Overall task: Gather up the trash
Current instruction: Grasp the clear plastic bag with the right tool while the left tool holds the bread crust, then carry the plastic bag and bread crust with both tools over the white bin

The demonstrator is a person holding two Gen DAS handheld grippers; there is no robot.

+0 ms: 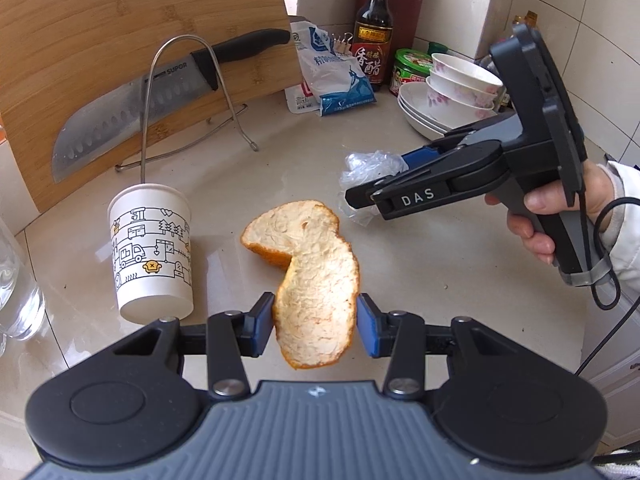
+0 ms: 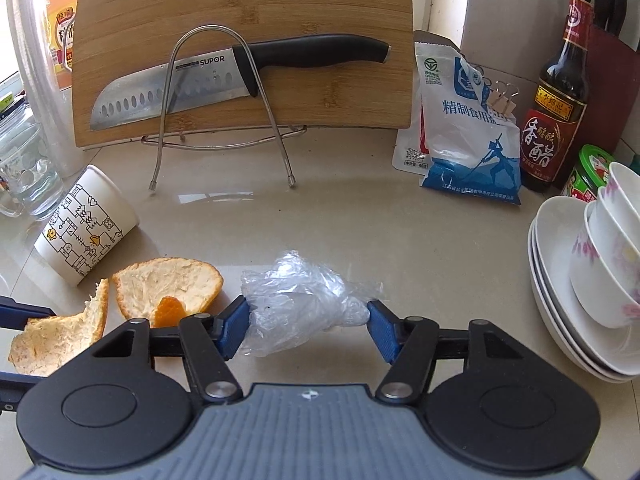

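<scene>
Trash-wise, we've got orange peel (image 1: pixel 316 292) pinched in our left gripper (image 1: pixel 316 322), right gripper (image 2: pixel 308 326) hugging the plastic wrap (image 2: pixel 304 300), so squeeze gently before lifting.

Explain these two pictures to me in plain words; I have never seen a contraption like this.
A person holds a hand-operated two-finger gripper in each hand; each picture comes from a camera on one gripper, looking along its blue-padded fingers. In the left view, the left gripper pinches a curled orange peel strip; the right gripper shows beyond. In the right view, the right gripper has its pads against a crumpled clear plastic wrapper. On the beige counter lie another orange peel piece and a tipped white printed paper cup, near a steel knife, a bamboo board and stacked white bowls.
</scene>
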